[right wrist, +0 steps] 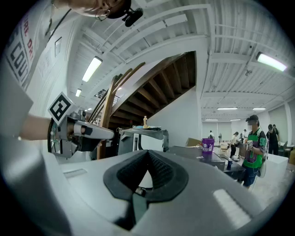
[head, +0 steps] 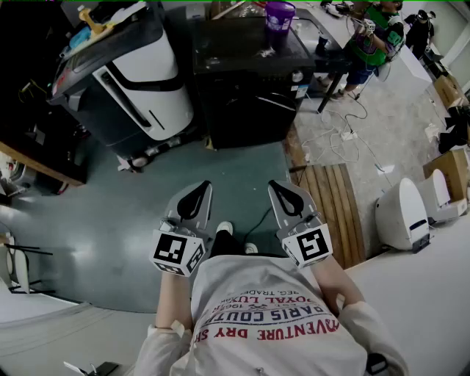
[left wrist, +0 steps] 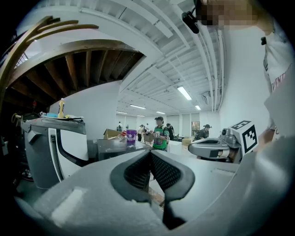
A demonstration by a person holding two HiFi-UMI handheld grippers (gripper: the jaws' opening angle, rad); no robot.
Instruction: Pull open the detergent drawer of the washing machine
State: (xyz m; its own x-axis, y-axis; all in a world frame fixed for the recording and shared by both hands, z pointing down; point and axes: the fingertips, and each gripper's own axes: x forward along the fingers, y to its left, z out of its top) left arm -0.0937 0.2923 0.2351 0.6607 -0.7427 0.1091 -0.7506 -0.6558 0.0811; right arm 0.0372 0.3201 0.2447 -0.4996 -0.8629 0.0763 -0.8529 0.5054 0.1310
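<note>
The left gripper (left wrist: 150, 154) has its jaws pressed together on nothing, and the right gripper (right wrist: 147, 153) is likewise closed and empty. Both sit side by side low in the head view's centre, pointing forward. In the upper middle stands a black appliance (head: 250, 81) topped by a purple cup (head: 279, 15), with a white-and-grey appliance (head: 139, 73) at upper left. Which one is the washing machine, and where its detergent drawer lies, cannot be told. The approach seems not yet begun. The next move calls for walking up, finding the drawer front and parting one gripper's jaws.

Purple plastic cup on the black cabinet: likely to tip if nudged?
Probably light: the purple plastic cup stands upright on the black cabinet top, contents unseen. A high push could tip it; a low one likely slides it.
</note>
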